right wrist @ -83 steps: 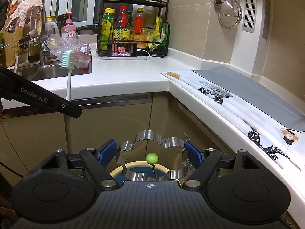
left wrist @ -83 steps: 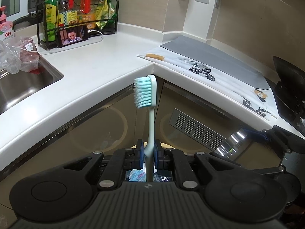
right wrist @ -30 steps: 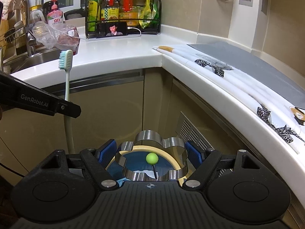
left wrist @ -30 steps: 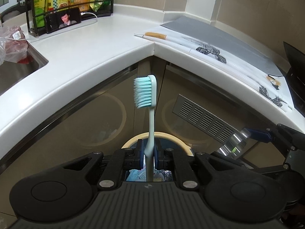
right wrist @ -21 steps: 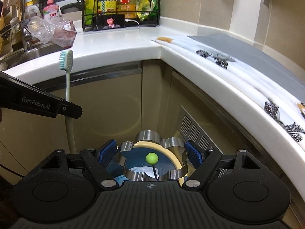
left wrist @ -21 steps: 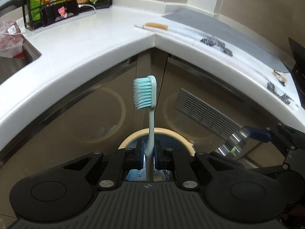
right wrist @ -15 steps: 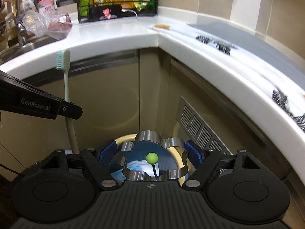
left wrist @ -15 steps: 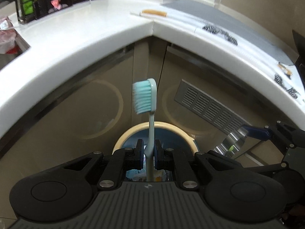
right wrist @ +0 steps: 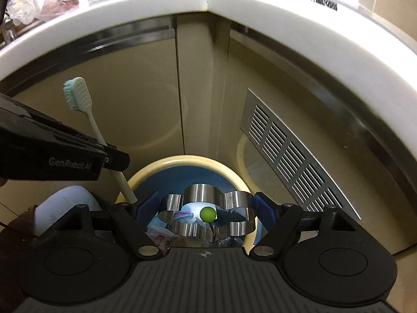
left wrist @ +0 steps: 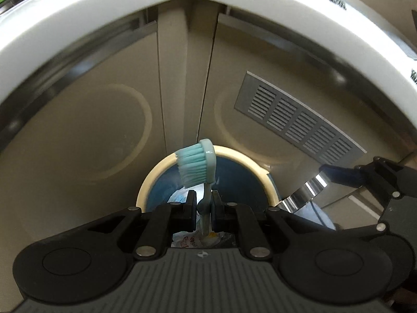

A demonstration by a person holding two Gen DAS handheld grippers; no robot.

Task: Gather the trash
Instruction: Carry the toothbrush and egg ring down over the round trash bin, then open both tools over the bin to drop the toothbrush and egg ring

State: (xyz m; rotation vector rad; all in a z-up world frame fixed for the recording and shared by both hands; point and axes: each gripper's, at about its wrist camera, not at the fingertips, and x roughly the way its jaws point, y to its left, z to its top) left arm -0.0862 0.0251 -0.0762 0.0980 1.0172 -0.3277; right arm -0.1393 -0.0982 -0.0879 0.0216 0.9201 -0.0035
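Item: toothbrush (right wrist: 78,94), mint handle, teal bristles. Clamped at the handle by the left gripper (left wrist: 202,210), jaws nearly together; seen at left of the right wrist view, head tilted above the bin's near rim.

Item: flower-shaped metal cutter (right wrist: 206,215) with a green-headed pin (right wrist: 207,214). Clamped between the wide-set pads of the right gripper (right wrist: 207,215), lower centre, directly over the bin.

Item: trash bin (right wrist: 182,160), cream rim, blue liner, wrappers inside.

Handling, as judged: each item is best released only once fully over the opening; the toothbrush should be shifted inward first, lest it strike the rim.

Surroundings: cabinet doors (right wrist: 130,99) behind; vent grille (right wrist: 292,156) at right; countertop (right wrist: 234,5) overhead. Nothing is seen blocking the opening.
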